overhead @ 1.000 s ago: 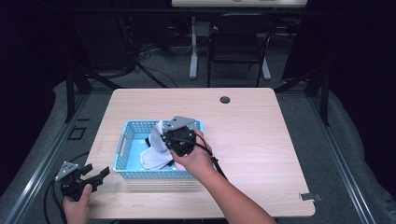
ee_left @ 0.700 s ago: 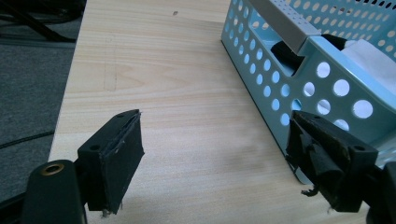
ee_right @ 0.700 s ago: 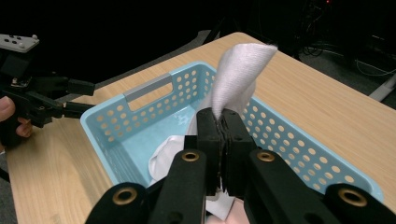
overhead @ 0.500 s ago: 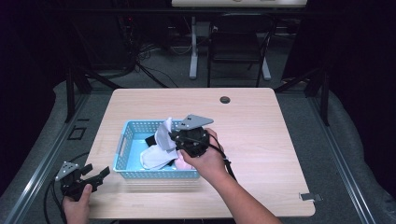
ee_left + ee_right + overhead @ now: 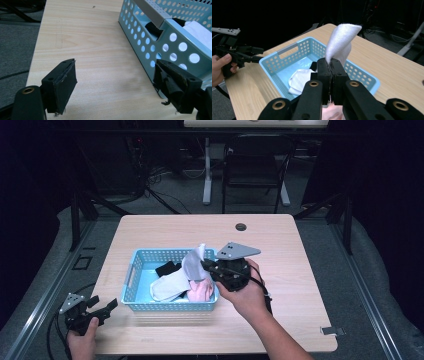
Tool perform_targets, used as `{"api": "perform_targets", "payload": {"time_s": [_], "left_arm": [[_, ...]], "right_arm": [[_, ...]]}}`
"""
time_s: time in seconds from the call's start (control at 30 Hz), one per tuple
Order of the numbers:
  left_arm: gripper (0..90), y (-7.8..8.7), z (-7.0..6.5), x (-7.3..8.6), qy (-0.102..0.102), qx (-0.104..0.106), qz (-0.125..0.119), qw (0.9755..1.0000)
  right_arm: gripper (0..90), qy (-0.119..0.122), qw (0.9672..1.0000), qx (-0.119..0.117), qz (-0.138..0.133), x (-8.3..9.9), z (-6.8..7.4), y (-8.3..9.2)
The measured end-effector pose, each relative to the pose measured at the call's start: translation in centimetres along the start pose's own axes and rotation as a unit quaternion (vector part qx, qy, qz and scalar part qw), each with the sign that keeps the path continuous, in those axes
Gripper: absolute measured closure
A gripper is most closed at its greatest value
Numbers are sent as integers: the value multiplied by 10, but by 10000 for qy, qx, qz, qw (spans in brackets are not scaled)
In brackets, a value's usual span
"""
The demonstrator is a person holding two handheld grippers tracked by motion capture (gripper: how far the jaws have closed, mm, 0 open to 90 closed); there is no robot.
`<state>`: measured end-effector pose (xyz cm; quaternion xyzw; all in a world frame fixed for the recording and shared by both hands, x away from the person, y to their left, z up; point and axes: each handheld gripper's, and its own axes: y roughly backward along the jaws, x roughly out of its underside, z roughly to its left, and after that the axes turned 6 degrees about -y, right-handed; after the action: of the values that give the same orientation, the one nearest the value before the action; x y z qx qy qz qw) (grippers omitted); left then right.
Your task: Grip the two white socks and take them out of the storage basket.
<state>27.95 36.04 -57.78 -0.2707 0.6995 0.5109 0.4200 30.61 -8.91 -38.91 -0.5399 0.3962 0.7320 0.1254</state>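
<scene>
A light blue perforated basket (image 5: 136,265) (image 5: 284,56) (image 5: 160,42) sits on the wooden table, holding a white cloth (image 5: 167,287) (image 5: 298,78), a black item (image 5: 167,268) and a pink item (image 5: 200,292). My right gripper (image 5: 206,266) (image 5: 330,63) is shut on a white sock (image 5: 194,262) (image 5: 340,40), lifted above the basket's right end. My left gripper (image 5: 107,306) (image 5: 115,82) stands open low at the table's front left corner, just left of the basket, with nothing between its jaws. It also appears in the right gripper view, the left gripper (image 5: 258,55) held by a hand.
A small black disc (image 5: 241,227) lies near the table's far edge. Bare tabletop (image 5: 300,270) stretches right of the basket. Chair and desk legs (image 5: 250,175) and cables stand beyond the table on the dark floor.
My right gripper has risen and shifted right over the basket, pulling the white sock up out of it. The left gripper has stayed put.
</scene>
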Motion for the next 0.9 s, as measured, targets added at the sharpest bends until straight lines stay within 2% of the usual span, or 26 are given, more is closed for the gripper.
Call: {"api": "perform_targets", "payload": {"time_s": [0.27,0.47,0.9], "left_arm": [[185,0,0,0,7,-9,-3,10000],[186,0,0,0,7,-14,-2,10000],[186,0,0,0,5,-18,1,10000]], "right_arm": [[882,-126,9997,209,-50,9,-14,29],[882,-198,9990,386,-41,17,-22,44],[882,-357,9971,676,50,35,-39,59]]}}
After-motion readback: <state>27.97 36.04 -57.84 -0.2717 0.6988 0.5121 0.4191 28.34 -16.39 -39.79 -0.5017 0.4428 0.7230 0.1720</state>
